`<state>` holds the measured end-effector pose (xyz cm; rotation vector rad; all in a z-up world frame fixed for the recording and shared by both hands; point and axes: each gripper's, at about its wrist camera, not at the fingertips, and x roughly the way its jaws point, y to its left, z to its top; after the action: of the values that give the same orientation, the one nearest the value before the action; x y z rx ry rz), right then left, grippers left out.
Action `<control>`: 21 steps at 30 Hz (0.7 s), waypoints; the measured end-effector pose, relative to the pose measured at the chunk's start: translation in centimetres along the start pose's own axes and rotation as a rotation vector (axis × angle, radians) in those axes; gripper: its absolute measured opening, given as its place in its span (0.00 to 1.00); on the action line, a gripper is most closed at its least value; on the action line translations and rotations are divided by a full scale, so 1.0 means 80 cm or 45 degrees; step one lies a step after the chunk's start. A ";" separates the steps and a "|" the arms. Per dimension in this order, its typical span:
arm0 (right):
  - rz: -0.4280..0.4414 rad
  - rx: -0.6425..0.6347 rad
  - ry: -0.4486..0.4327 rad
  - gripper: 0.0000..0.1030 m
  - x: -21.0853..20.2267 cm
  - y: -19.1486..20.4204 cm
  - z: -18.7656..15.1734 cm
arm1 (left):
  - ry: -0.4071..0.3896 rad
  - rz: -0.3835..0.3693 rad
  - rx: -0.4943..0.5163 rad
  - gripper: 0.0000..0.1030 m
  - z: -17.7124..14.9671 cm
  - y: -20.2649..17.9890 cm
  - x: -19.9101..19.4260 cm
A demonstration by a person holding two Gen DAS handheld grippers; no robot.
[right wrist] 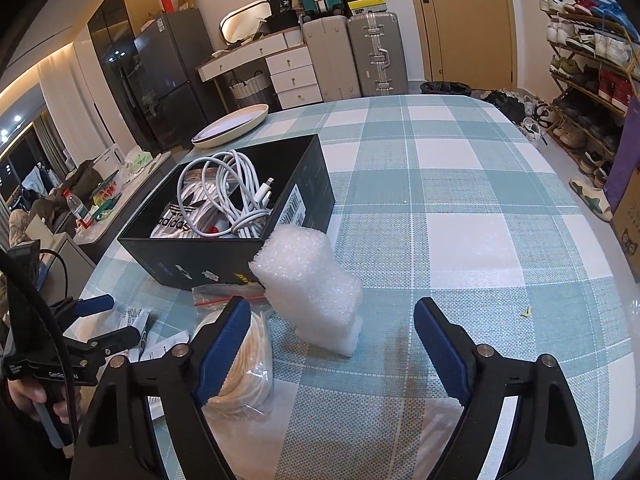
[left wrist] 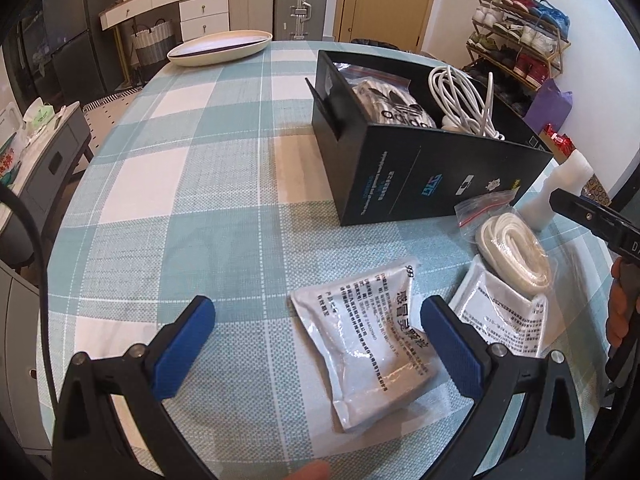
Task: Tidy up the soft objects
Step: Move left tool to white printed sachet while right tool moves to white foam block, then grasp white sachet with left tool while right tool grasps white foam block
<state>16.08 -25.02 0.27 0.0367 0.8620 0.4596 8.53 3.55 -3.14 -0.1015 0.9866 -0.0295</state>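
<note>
Left gripper: your jaws spread, empty, silver pouch lying between them.
Right gripper: spread, foam block just ahead, centre frame.

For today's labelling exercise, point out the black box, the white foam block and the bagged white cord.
black box (left wrist: pixel 432 176), left wrist view, on its printed side wall.
white foam block (right wrist: pixel 308 280), right wrist view, on its front face.
bagged white cord (left wrist: pixel 514 248), left wrist view, on the coil.

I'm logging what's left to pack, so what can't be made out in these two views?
- Second sachet: left wrist view, upper part covered by the bagged white cord.
- Black box contents: under the white cable and adidas bag, hidden in both views.
- Foam block: left wrist view, partly behind the right hand-held gripper.
- Sachet print: too small to read.
</note>
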 end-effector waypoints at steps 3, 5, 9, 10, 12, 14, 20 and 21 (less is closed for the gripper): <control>0.006 -0.004 0.001 0.84 0.001 0.002 -0.001 | 0.010 0.006 0.001 1.00 -0.001 0.003 -0.001; 0.008 -0.009 0.001 0.83 0.002 0.003 -0.001 | 0.014 0.013 0.008 1.00 -0.001 0.003 -0.001; 0.007 -0.013 -0.003 0.81 0.001 0.004 -0.002 | 0.039 -0.002 0.019 0.96 -0.003 0.002 0.000; 0.009 -0.012 -0.004 0.81 0.001 0.004 -0.002 | 0.035 0.001 0.028 0.95 -0.003 0.000 -0.001; 0.010 -0.012 -0.009 0.80 0.001 0.004 -0.001 | 0.035 0.009 0.046 0.91 -0.004 -0.002 -0.002; 0.010 -0.014 -0.010 0.79 0.000 0.004 -0.001 | 0.029 -0.002 0.051 0.87 -0.004 -0.004 -0.004; 0.016 -0.023 -0.017 0.71 -0.002 0.005 -0.001 | 0.009 -0.041 0.073 0.58 -0.004 -0.008 -0.012; 0.018 -0.025 -0.020 0.70 -0.002 0.006 -0.001 | 0.003 -0.049 0.078 0.54 -0.005 -0.008 -0.013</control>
<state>15.74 -24.66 0.48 0.0285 0.8425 0.4804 7.65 2.96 -2.41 -0.0643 0.9854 -0.0946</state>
